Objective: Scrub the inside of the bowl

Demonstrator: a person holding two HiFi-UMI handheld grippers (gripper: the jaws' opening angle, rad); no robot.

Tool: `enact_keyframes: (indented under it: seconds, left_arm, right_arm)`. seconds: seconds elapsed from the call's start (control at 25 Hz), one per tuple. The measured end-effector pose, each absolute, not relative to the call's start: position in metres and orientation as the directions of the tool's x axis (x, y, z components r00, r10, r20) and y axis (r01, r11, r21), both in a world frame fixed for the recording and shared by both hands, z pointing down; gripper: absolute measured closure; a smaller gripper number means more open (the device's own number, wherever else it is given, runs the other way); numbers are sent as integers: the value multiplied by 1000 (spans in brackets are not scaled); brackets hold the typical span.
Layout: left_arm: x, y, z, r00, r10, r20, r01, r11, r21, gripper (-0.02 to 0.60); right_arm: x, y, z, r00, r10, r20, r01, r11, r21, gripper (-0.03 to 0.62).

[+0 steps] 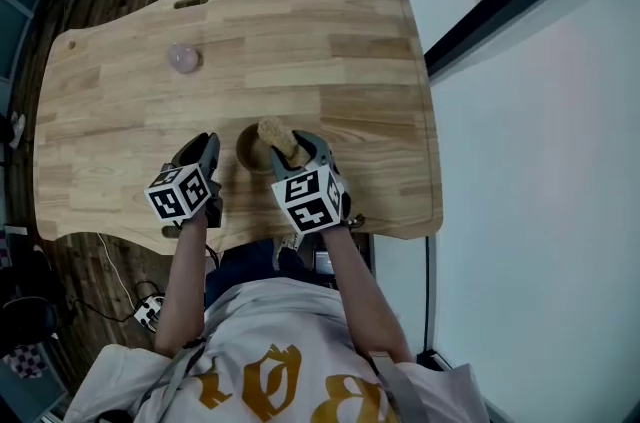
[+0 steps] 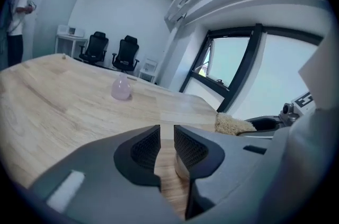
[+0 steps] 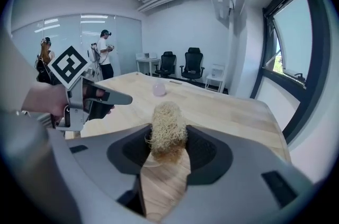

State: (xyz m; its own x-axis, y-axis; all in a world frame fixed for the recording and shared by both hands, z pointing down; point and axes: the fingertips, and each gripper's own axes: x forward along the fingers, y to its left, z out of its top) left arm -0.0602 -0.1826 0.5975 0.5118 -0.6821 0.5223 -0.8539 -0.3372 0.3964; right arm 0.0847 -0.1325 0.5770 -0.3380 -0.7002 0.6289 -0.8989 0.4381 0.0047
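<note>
Bowl [image 1: 249, 151], small and brown, stands on the wooden table [image 1: 330, 41] near its front edge, between the two grippers. The left gripper [image 2: 167, 141] is low beside the bowl's left side; its jaws are drawn almost together, with only a thin slit where bare tabletop shows, and they hold nothing. The right gripper [image 3: 168, 146] is clenched on a pale fibrous scrubber [image 3: 167, 127], which stands up between the jaws over the right part of the bowl. Farther back on the table, well apart, stands a little pink bottle [image 1: 184, 59].
</note>
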Motion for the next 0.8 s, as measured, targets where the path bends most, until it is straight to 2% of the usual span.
enact_keyframes:
  seconds: [0.2,0.28,0.56,0.8]
  left_arm:
    - [-52,-173,541,556,-708,435,-826,-413,383,511]
    - [-43,-165,529,600,-684,416,-795,-451,406,578]
    - [-27,-144,497,693,-628,355,-721,-599,348,580]
    - [-45,-112,467,725,-627,285,-688,-667,287,580]
  right_arm:
    - [86,-123,537,-343,-765,545,-921,387,-37,413]
    - [89,-120,528,-319,-787,528,-931,364,-21,413]
    - [98,-99,492,-173,-874,455,-975,217,46,413]
    - [90,-53,468,-53,-900,434,-998,65,12,413]
